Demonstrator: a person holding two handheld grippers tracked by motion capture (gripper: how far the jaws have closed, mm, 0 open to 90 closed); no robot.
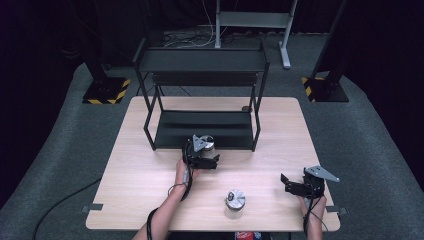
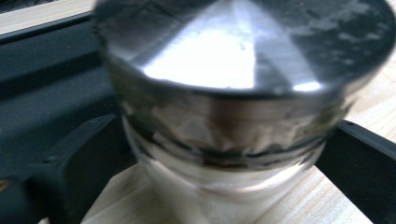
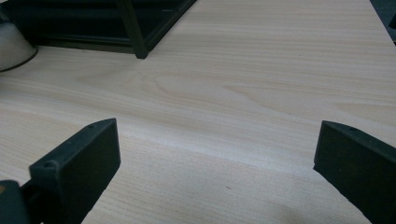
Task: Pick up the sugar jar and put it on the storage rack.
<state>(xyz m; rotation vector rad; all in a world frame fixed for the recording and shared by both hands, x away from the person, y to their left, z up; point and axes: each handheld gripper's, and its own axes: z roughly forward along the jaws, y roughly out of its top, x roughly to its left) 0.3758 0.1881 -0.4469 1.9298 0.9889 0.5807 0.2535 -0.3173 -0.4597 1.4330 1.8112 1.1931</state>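
Lab rig: black curtains (image 1: 45, 30), hazard-striped stand bases (image 1: 106, 91), floor cables (image 1: 192, 37), lone wooden counter (image 1: 280, 130) on grey carpet (image 1: 372, 150).

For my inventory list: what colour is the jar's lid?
Shiny silver metal lid, best in the left gripper view.

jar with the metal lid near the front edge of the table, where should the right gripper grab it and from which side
Grip the jar low on its round body, under the wider metal lid, jaws level on opposite sides. It stands upright on the table, so come in sideways from the right, where the open right gripper already faces it across bare wood. That is a judgement from its shape.
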